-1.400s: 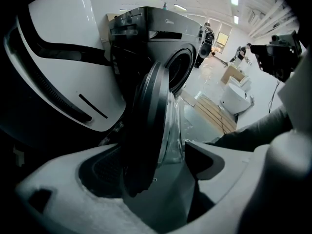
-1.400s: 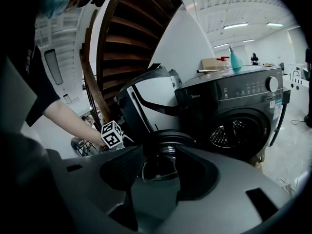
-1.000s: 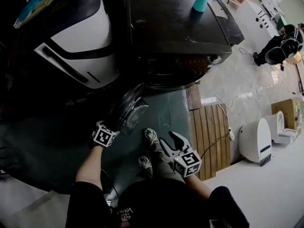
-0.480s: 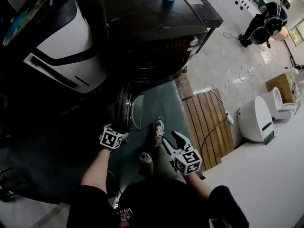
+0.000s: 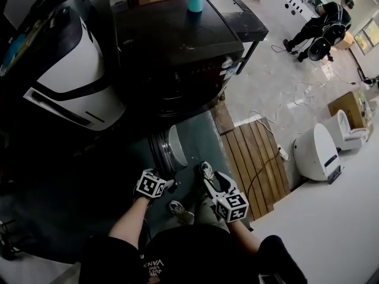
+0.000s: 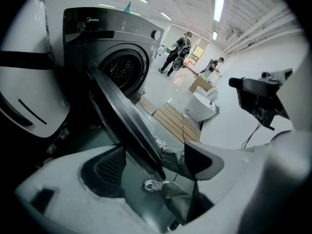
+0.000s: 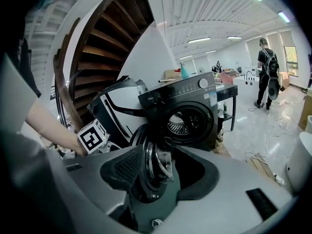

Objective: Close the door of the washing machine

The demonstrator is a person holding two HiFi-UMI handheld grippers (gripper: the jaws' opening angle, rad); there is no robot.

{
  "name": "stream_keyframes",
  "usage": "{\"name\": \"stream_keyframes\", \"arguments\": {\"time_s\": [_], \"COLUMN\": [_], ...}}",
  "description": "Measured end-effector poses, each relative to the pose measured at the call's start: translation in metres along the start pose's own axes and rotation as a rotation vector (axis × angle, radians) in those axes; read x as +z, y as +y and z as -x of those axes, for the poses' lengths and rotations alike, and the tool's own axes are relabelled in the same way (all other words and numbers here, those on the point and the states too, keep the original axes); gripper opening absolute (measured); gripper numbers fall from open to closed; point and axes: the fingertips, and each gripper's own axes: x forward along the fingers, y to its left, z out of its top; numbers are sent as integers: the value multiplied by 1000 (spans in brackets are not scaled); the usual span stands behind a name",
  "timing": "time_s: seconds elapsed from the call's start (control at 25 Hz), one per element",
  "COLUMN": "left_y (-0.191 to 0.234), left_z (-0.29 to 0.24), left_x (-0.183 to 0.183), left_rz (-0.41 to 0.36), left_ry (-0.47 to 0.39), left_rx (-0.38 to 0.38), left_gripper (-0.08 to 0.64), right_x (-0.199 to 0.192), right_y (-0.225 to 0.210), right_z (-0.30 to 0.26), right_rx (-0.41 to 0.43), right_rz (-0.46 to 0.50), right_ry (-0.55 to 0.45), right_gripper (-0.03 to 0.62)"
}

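Note:
The dark washing machine (image 5: 177, 52) stands at the top middle, its round door (image 5: 167, 152) swung out and seen nearly edge-on. My left gripper (image 5: 161, 179) is at the door's outer edge. In the left gripper view the door (image 6: 122, 116) runs between the wide-apart jaws of the left gripper (image 6: 156, 165), which is open; the drum opening (image 6: 122, 69) shows behind. My right gripper (image 5: 214, 181) hangs open to the right of the door, holding nothing. In the right gripper view the door (image 7: 153, 150) and the machine (image 7: 187, 111) lie beyond its open jaws.
A large white-and-black appliance (image 5: 77, 76) stands left of the machine. A teal bottle (image 5: 195, 2) is on the machine's top. A wooden slatted platform (image 5: 254, 158) and a white unit (image 5: 317, 152) lie to the right. A person (image 5: 320, 22) stands far off.
The door has swung from showing its glass face to nearly edge-on, closer to the machine. My left gripper moved right with it. The right gripper has hardly moved.

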Motion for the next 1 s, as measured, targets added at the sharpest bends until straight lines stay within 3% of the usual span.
{"name": "stream_keyframes", "arguments": {"time_s": [0.44,1.0], "left_y": [-52,-57], "left_z": [-53,-100], "left_x": [83,197], "left_rz": [50,50], "left_ry": [-1,-63], "left_rx": [-87,-113], "left_gripper": [370,362], "right_x": [22,37], "right_y": [-108,-191], "right_z": [-17,-63], "right_rx": [-49,-50], "right_rz": [-18,-55], "right_ry": [106,182], "right_gripper": [189,189]}}
